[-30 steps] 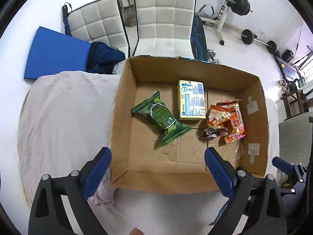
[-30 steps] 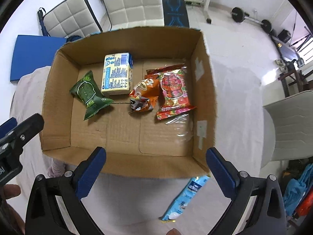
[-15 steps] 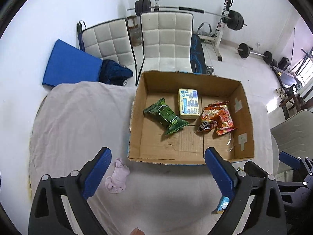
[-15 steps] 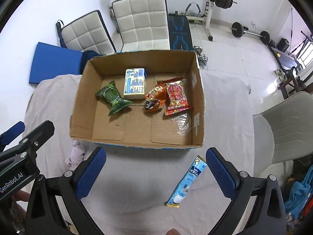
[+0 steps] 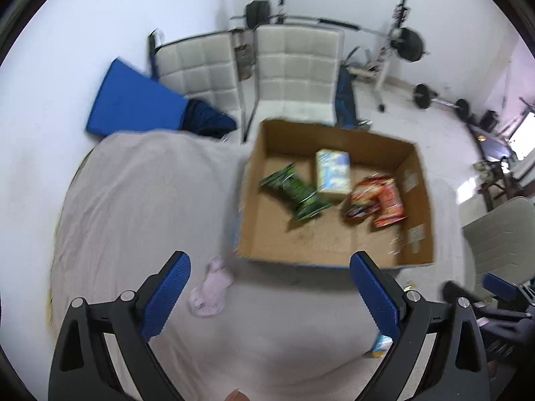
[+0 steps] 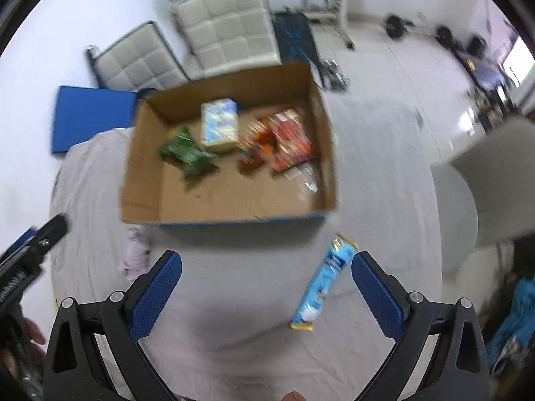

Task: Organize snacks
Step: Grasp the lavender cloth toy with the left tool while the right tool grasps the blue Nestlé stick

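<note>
An open cardboard box (image 5: 254,200) (image 6: 143,167) stands on a table under a pale cloth. It holds a green packet (image 5: 294,193) (image 6: 187,153), a pale yellow and blue carton (image 5: 332,173) (image 6: 219,127) and red and orange packets (image 5: 378,200) (image 6: 281,140). A pink pouch (image 5: 210,287) (image 6: 135,250) lies on the cloth before the box's near left corner. A long blue and white packet (image 6: 326,280) lies just inside my right gripper's right finger. My left gripper (image 5: 269,295) and right gripper (image 6: 265,290) are both open and empty, held back from the box.
Two white padded chairs (image 5: 294,67) and a blue mat (image 5: 130,103) stand beyond the table. Gym weights (image 5: 408,46) sit at the back. A grey chair (image 6: 485,173) is on the right. The left gripper's tip (image 6: 36,244) shows at the right view's left edge.
Both grippers have drawn back and up from the box, so more of the cloth shows. The pink pouch and the whole blue and white packet have come into view.
</note>
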